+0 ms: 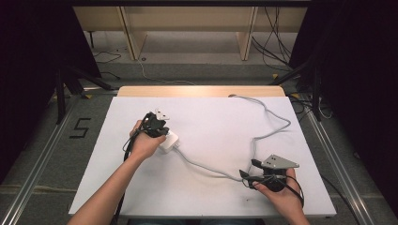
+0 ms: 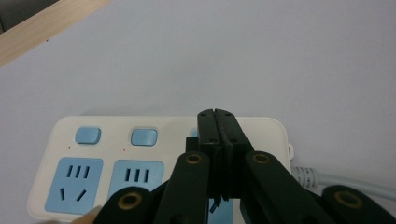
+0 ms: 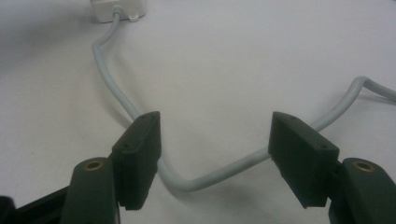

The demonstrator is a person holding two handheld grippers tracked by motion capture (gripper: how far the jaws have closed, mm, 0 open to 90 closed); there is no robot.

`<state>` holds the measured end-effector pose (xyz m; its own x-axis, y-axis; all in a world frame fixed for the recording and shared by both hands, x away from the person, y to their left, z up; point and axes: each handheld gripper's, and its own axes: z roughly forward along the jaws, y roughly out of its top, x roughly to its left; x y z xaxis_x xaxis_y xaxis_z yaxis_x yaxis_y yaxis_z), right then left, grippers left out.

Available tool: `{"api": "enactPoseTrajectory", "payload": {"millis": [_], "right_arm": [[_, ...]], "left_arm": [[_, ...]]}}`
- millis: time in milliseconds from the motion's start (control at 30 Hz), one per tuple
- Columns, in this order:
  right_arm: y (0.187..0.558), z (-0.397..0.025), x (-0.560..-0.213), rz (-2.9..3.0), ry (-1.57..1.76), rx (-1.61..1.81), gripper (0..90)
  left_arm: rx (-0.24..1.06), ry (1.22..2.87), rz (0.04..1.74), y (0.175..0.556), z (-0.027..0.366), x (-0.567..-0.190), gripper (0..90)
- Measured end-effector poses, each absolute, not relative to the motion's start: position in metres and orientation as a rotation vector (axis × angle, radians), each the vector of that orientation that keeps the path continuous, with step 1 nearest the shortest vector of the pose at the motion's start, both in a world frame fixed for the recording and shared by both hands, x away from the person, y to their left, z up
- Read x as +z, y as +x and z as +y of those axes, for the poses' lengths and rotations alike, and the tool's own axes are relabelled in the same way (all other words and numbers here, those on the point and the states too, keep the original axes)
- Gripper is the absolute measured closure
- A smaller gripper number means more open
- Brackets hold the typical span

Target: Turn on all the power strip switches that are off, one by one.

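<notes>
A white power strip [image 2: 159, 125] with blue sockets and blue switch buttons lies flat on the white table; from above it is the pale block [image 1: 170, 140] beside the person's left hand. My left gripper [image 2: 218, 115] is shut, its closed tip resting over the strip's third switch, which it hides. The strip's grey cable [image 3: 205, 179] runs across the table and dips between the jaws of my right gripper [image 3: 215, 128]. That gripper is open and straddles the cable without clamping it, near the front right [image 1: 247, 172]. The strip's cable end [image 3: 119, 9] shows far off.
The white table top [image 1: 211, 122] has a wooden strip along its far edge [image 1: 202, 90]. The grey cable loops to the far right [image 1: 277, 124] and off the back. Black stands and floor cables surround the table.
</notes>
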<state>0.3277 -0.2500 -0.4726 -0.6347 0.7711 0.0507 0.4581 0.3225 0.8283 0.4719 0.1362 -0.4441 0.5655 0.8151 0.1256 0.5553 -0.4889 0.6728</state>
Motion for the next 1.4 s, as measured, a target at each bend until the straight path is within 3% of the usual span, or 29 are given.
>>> {"api": "enactPoseTrajectory", "payload": {"millis": [1400], "right_arm": [[0.327, -0.248, -0.473, 2.249, 1.087, 1.223, 35.4]], "left_arm": [[0.54, 2.261, 1.164, 0.49, 0.133, -0.453, 89.6]]}}
